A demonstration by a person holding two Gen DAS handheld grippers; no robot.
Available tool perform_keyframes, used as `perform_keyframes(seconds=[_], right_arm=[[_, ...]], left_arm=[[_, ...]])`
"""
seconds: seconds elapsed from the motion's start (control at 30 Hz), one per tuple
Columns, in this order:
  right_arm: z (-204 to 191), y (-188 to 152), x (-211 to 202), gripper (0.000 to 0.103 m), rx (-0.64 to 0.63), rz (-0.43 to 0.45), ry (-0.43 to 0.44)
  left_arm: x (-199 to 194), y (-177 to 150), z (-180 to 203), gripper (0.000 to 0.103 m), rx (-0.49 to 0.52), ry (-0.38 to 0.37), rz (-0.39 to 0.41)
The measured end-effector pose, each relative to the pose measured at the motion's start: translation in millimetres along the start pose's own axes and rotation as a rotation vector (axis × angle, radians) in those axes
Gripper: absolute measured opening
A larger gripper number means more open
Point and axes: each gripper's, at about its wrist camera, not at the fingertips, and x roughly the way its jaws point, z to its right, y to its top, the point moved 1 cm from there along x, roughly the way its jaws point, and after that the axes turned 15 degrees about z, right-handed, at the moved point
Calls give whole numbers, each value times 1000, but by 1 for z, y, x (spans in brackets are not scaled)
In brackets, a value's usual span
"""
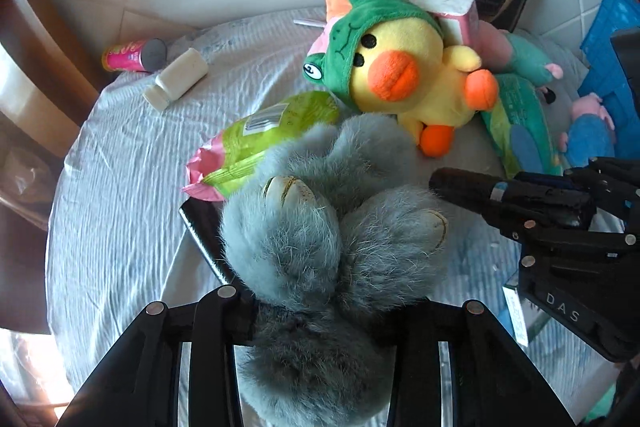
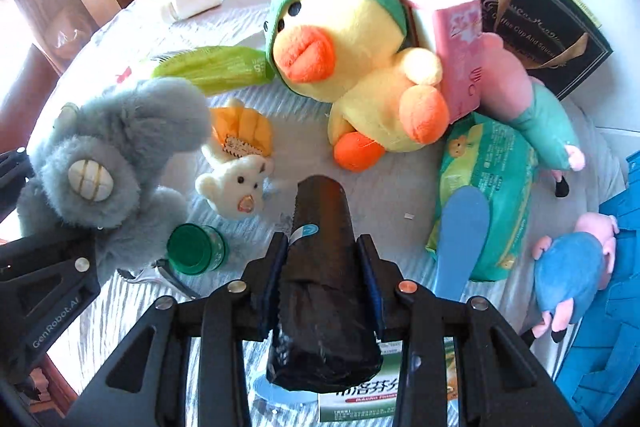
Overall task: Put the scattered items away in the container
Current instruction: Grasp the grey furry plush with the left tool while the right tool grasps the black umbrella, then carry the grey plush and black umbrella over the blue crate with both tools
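Grey plush toy (image 1: 320, 227) is clamped in the left tongs (image 1: 316, 307); the right tongs (image 2: 320, 267) grip a black roll (image 2: 320, 247). Carry both clear of the duck plush (image 2: 360, 75) toward the blue container (image 2: 600, 327), releasing only once over it.

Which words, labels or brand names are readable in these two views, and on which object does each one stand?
"DAS" on the right gripper's body.
"GenRobot.AI" on the left gripper's body.
"Coffee Cup And Saucer" in gold on the black gift box; the script line above it is too ornate to read.
Chinese characters on the green-and-white medicine box: partly hidden, the small print is blurred.
Print on the green wipes pack, lime snack bag and pink can: too blurred.
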Motion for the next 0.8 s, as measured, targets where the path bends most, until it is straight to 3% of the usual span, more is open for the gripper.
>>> perform_keyframes(seconds=[0.47,0.8], right_arm=[[30,-2,-142,35,7,228,-65],[122,-13,-255,35,90,378,-189]], left_arm=[[-90,16,42,36,41,-33,173],[-146,52,150,36,113,-129,293]])
